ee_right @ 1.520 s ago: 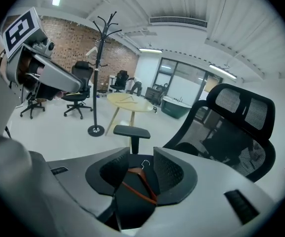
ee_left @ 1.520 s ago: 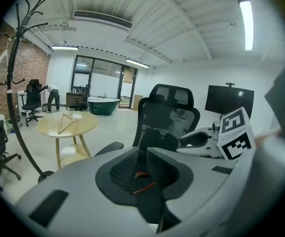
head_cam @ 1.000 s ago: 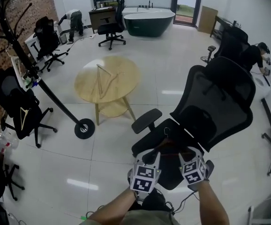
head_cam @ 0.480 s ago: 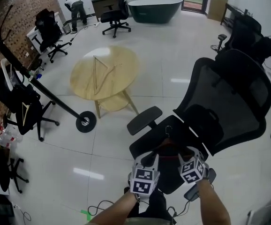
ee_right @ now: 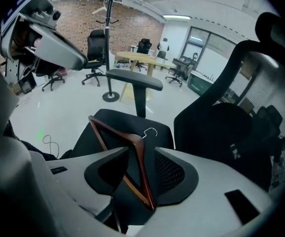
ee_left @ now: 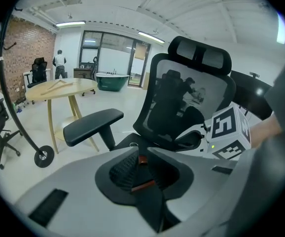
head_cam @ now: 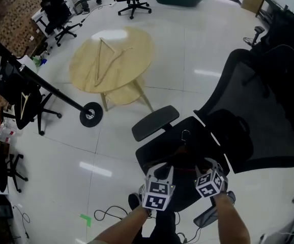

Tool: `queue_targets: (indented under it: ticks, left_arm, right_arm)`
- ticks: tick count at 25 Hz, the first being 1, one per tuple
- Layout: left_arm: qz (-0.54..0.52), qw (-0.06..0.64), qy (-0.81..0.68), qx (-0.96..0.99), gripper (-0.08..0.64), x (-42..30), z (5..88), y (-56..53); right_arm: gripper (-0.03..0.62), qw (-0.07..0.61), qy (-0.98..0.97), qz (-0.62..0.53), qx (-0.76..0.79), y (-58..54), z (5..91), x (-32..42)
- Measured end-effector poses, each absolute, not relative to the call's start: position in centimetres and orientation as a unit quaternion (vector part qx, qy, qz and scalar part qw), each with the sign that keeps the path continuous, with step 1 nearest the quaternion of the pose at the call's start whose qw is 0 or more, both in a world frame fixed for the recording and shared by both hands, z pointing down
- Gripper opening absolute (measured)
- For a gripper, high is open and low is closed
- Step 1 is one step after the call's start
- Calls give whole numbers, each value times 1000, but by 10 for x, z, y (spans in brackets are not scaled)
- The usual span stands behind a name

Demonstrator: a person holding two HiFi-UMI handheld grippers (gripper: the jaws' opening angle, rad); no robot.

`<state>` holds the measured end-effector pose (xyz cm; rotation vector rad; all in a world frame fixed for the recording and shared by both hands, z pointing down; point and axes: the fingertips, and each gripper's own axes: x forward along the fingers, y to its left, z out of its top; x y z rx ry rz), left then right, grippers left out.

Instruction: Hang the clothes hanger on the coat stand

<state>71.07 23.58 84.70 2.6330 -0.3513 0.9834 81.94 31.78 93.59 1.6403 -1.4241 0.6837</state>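
A dark brown wooden clothes hanger (ee_right: 132, 154) lies on the seat of a black office chair (head_cam: 159, 146), its wire hook (head_cam: 186, 134) pointing toward the backrest. My right gripper (ee_right: 137, 181) is open, its jaws standing wide around one end of the hanger. My left gripper (ee_left: 142, 174) is open too, and only short bits of the brown wood (ee_left: 142, 160) show between its pads. In the head view both grippers, left (head_cam: 163, 169) and right (head_cam: 207, 163), hang low over the seat's near edge. The black coat stand (head_cam: 45, 88) leans at the left, with its round base (head_cam: 90, 115) on the floor.
The chair's armrest (head_cam: 155, 122) and tall mesh backrest (head_cam: 269, 111) flank the seat. A round wooden table (head_cam: 137, 50) carrying a pale hanger (head_cam: 104, 60) stands beyond. More black office chairs (head_cam: 22, 103) stand at the left, and cables (head_cam: 109, 212) lie on the white floor.
Both grippers have sunk toward the chair seat and the view has closed in on it. The hanger has stayed in place on the seat.
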Motion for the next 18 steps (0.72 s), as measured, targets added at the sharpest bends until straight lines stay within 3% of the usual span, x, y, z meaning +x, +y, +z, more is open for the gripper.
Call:
queue_targets:
  ticks: [8,18]
  left_arm:
    - [364,160,-127,909,64,771,935,220]
    - [388,157,-134,898,64,788,1016,198]
  right_arm:
    - [150,434,-575,299,626,302,1036,861]
    - [150,441,-580,313,609,274,1129,889]
